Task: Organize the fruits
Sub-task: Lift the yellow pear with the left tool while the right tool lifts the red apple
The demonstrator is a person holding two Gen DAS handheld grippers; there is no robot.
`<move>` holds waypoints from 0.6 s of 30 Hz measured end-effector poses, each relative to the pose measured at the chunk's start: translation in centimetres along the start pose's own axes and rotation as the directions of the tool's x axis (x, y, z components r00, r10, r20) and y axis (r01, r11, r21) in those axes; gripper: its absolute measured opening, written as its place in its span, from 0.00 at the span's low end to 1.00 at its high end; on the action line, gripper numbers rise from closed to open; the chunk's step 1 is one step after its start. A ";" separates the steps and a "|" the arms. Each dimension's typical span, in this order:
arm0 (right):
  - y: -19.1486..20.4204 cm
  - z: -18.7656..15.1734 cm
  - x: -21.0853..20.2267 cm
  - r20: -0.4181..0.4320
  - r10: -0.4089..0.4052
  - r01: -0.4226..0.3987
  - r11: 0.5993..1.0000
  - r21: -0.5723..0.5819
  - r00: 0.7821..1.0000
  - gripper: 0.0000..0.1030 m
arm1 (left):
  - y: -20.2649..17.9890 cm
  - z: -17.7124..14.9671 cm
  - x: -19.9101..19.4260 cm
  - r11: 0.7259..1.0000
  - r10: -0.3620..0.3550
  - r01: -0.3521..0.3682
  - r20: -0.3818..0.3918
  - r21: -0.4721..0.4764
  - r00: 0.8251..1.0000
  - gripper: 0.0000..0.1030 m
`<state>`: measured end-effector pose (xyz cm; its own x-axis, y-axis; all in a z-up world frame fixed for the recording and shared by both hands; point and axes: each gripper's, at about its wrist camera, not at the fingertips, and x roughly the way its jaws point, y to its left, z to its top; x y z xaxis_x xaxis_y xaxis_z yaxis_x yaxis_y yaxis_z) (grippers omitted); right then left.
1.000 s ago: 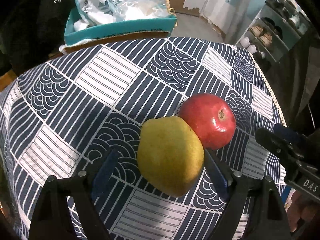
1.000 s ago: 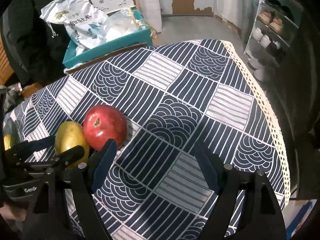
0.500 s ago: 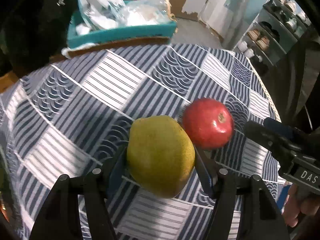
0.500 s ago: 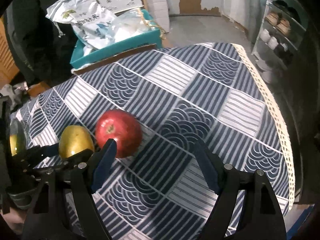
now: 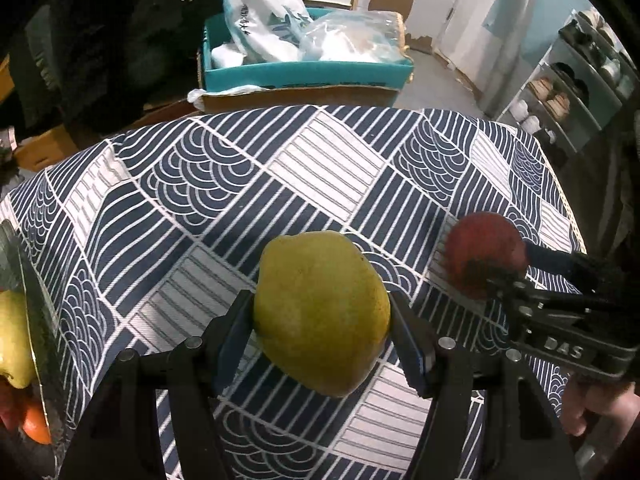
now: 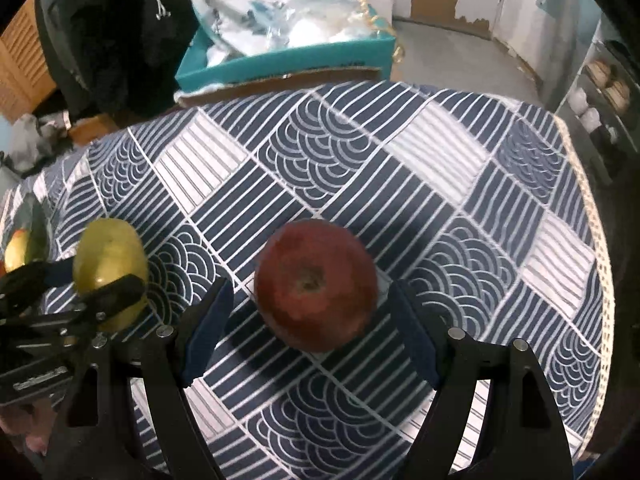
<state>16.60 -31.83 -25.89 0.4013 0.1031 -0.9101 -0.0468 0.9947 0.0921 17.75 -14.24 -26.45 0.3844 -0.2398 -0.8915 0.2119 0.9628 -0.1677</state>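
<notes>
Our left gripper (image 5: 322, 340) has just closed on the pear (image 5: 322, 312) and carried it off the apple (image 6: 316, 284), which now sits untouched, we think, between our right gripper's (image 6: 308, 328) wide jaws.

Table under a navy-and-white patterned cloth (image 6: 352, 168), bearing a red apple (image 6: 316, 284) at centre; fruit bowl (image 5: 28, 300) at nine o'clock, on the edge.

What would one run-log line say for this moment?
left gripper: shut on pear | right gripper: open around red apple, not touching | apple on tablecloth
</notes>
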 end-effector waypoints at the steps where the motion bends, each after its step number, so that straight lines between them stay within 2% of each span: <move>1: 0.0 0.0 0.2 0.001 -0.010 0.010 1.000 0.000 1.000 0.78 | 0.2 0.0 0.0 1.000 0.000 0.000 0.001 -0.001 1.000 0.66; 8: -0.5 0.1 2.0 -0.033 -0.012 0.013 0.999 0.041 0.999 0.75 | 1.5 -0.1 -0.1 1.000 -0.001 0.001 -0.003 -0.022 1.000 0.66; 9: -0.5 0.2 2.1 -0.030 -0.017 0.019 0.999 0.045 0.999 0.71 | 1.7 -0.1 -0.1 1.000 -0.002 0.002 -0.003 -0.023 1.000 0.66; 18: -0.5 -1.1 1.1 0.027 -0.028 0.027 0.998 0.051 0.999 0.70 | 1.9 -0.4 -0.9 1.000 -0.002 0.002 0.011 -0.019 1.000 0.66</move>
<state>16.09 -32.19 -27.34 0.4266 0.0753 -0.9013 0.0110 0.9960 0.0885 17.40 -12.14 -26.13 0.3941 -0.2432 -0.8863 0.1953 0.9645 -0.1778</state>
